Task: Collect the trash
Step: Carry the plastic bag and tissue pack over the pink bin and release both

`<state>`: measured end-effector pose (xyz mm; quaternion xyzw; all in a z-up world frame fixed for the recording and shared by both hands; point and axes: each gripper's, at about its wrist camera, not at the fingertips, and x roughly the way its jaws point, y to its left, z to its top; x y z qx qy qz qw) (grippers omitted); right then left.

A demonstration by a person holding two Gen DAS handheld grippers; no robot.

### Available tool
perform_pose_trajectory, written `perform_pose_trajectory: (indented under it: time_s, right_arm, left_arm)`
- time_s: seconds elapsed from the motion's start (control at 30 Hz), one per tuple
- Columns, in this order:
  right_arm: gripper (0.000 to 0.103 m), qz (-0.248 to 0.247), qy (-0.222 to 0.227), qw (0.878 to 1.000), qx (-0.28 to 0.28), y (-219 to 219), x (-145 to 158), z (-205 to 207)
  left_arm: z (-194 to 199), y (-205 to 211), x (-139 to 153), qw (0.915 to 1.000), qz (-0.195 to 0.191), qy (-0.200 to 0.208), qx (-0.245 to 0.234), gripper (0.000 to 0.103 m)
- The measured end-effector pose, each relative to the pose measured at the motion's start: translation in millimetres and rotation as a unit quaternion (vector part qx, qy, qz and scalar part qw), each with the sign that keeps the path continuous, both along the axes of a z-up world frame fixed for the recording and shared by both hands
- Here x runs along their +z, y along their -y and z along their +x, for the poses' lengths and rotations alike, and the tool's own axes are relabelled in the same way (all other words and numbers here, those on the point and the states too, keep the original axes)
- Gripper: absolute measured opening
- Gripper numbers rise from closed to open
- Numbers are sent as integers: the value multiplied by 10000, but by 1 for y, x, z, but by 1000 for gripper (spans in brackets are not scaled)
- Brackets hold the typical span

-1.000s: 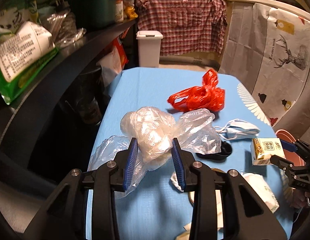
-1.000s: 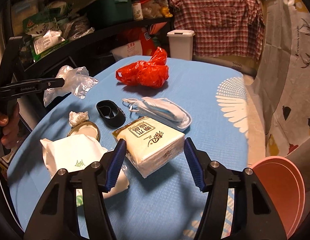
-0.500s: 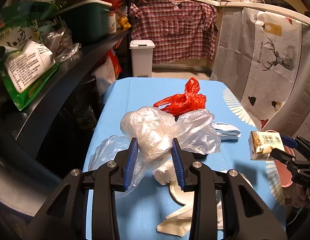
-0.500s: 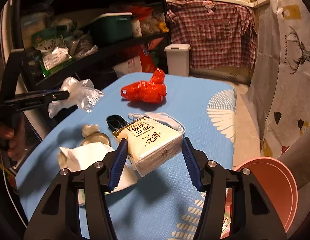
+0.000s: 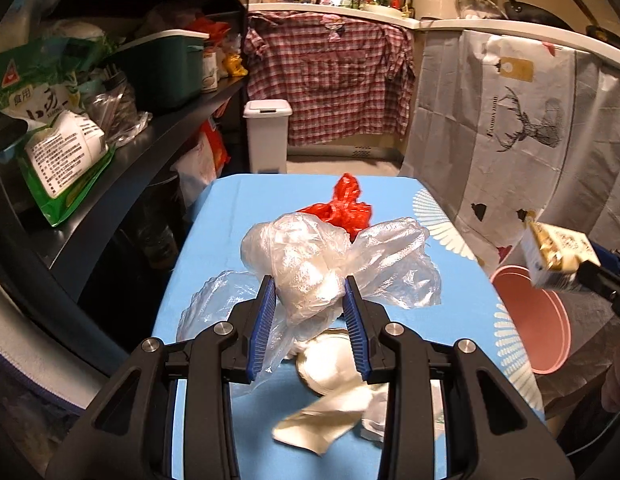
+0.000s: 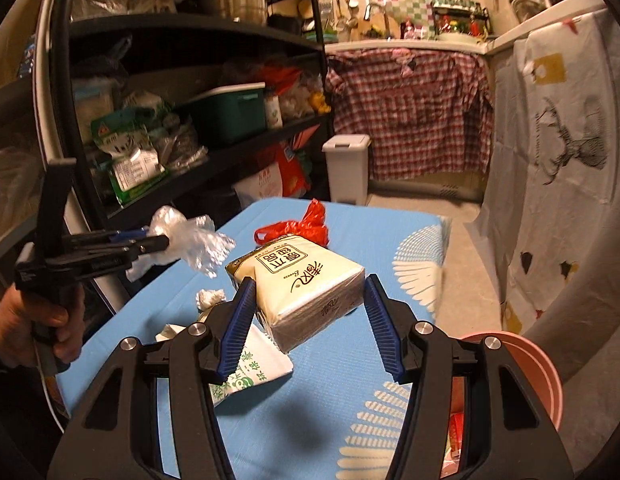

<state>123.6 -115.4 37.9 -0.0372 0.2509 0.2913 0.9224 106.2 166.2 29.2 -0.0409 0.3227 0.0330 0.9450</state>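
Note:
My left gripper (image 5: 310,312) is shut on a crumpled clear plastic bag (image 5: 310,264) and holds it above the blue table (image 5: 213,240); the bag also shows in the right wrist view (image 6: 189,240). My right gripper (image 6: 307,312) is shut on a cream tissue pack (image 6: 305,284), lifted above the table; the pack also shows in the left wrist view (image 5: 558,256) at the right. A red plastic bag (image 5: 342,208) lies at the far end of the table. White paper (image 5: 338,412) and a round metal lid (image 5: 330,360) lie near me.
A pink basin (image 5: 530,320) stands beside the table's right edge, also in the right wrist view (image 6: 522,364). A black shelf (image 5: 121,160) packed with goods runs along the left. A white bin (image 5: 267,136) stands on the floor beyond the table.
Both grippers have risen higher above the table with their loads. The right gripper with the tissue pack has shifted toward the pink basin side.

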Motion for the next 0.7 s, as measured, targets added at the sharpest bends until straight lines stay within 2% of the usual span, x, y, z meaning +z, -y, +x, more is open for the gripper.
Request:
perform_pose_trajectory:
  time_s: [0.23, 0.7]
  right_arm:
    - [56, 135, 176, 9992, -341, 34, 12, -19]
    - [56, 219, 169, 9962, -825, 67, -1, -29]
  left_arm:
    - [-10, 21, 9, 9998, -18, 127, -147, 34]
    - [-20, 48, 11, 9992, 74, 163, -360, 34]
